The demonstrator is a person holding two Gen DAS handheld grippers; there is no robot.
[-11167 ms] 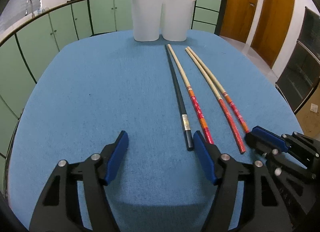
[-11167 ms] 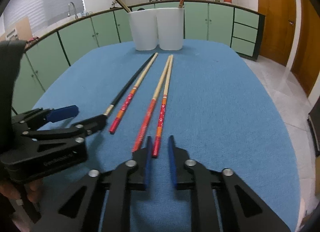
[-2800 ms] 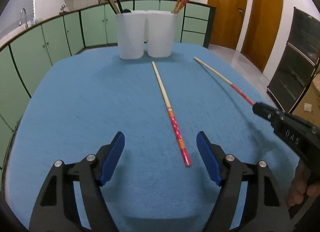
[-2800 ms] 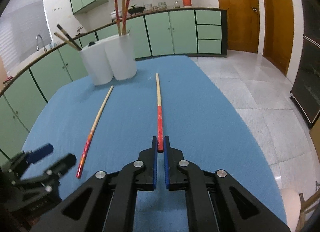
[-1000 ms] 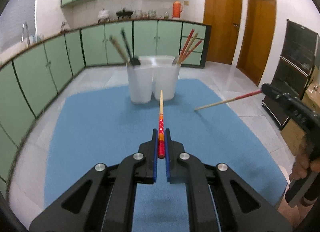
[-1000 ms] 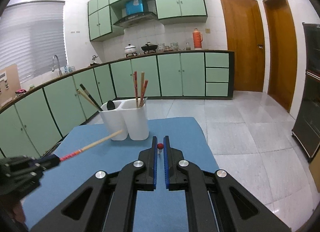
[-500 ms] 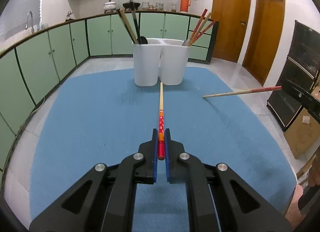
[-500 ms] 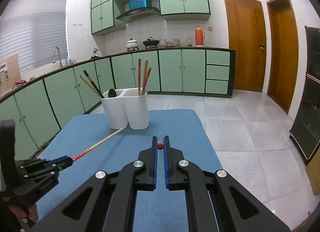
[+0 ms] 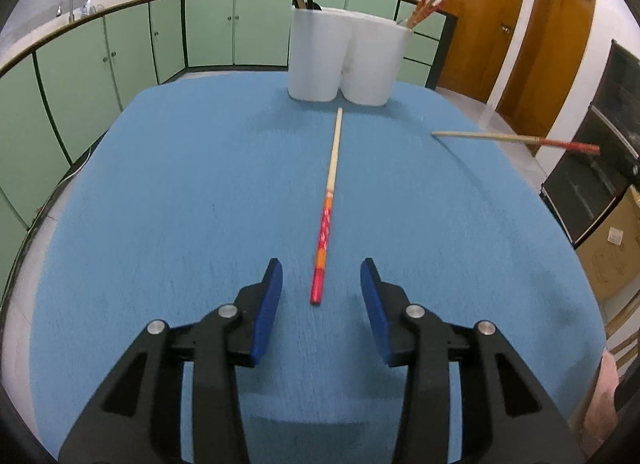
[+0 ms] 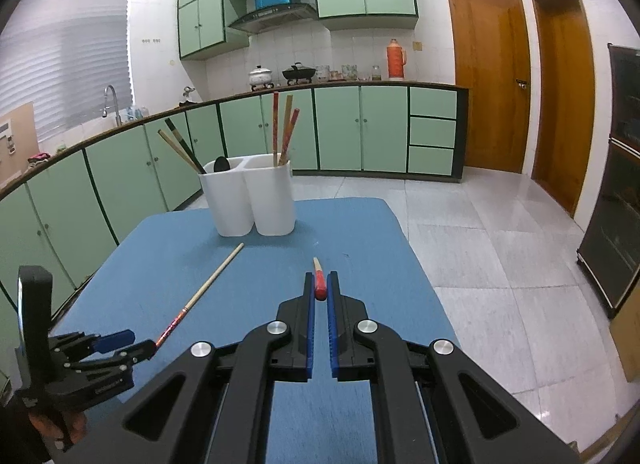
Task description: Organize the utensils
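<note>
A red-handled bamboo chopstick [image 9: 330,199] lies on the blue table, tip toward the white two-cup holder [image 9: 348,59]. My left gripper [image 9: 320,296] is open, its pads either side of the red end without touching it. It also shows in the right wrist view [image 10: 132,342], with the chopstick [image 10: 204,290] in front of it. My right gripper [image 10: 319,294] is shut on a second red-handled chopstick [image 10: 319,284], held above the table and seen end-on. That chopstick [image 9: 516,140] hangs in the air at the right of the left wrist view.
The holder [image 10: 252,195] stands at the table's far end; its left cup has dark and wooden utensils [image 10: 182,149], its right cup red chopsticks [image 10: 283,131]. Green cabinets [image 10: 120,183] run behind. Tiled floor [image 10: 500,244] lies beyond the right table edge [image 10: 416,264].
My left gripper has opened and let go of its chopstick, which now lies on the table. It has dropped lower. My right gripper still holds its chopstick.
</note>
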